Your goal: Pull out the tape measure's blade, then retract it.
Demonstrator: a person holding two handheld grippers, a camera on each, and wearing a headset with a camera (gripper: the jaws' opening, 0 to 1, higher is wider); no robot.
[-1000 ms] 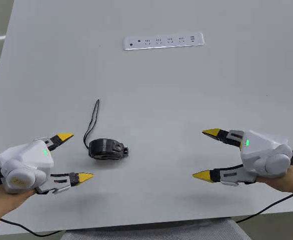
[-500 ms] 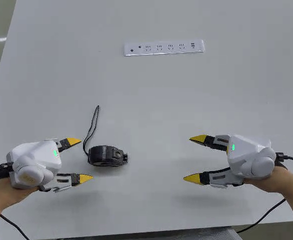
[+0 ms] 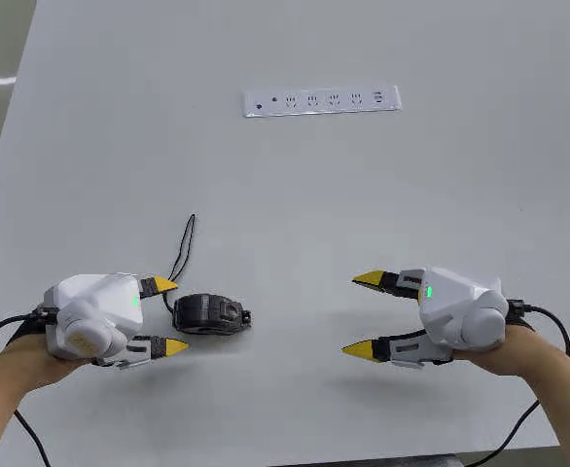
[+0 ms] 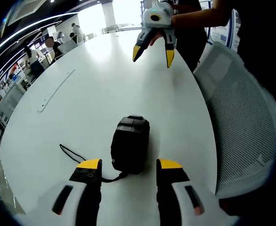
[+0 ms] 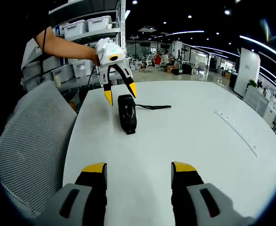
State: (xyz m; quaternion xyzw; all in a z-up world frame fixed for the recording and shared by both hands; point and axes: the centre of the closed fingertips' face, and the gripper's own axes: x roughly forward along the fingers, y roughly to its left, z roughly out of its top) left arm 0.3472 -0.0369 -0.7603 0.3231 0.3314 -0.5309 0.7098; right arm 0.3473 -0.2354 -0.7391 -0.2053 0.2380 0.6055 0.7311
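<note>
A black tape measure (image 3: 210, 314) lies on the white table (image 3: 295, 204), its thin black wrist strap (image 3: 181, 248) trailing away from it. My left gripper (image 3: 169, 315) is open, its yellow-tipped fingers just left of the case without touching it. In the left gripper view the tape measure (image 4: 130, 143) sits just beyond the left gripper (image 4: 130, 164). My right gripper (image 3: 364, 313) is open and holds nothing, well to the right of the case. From the right gripper view the tape measure (image 5: 126, 113) lies far ahead of the right gripper (image 5: 139, 167), with the left gripper (image 5: 119, 93) behind it.
A white power strip (image 3: 322, 100) lies flat at the far middle of the table. Cables run from both grippers off the near edge. A grey mesh chair (image 4: 241, 108) stands at the table's near side.
My left gripper has moved right, up to the tape measure. My right gripper has come leftward toward it. The tape measure itself has stayed put.
</note>
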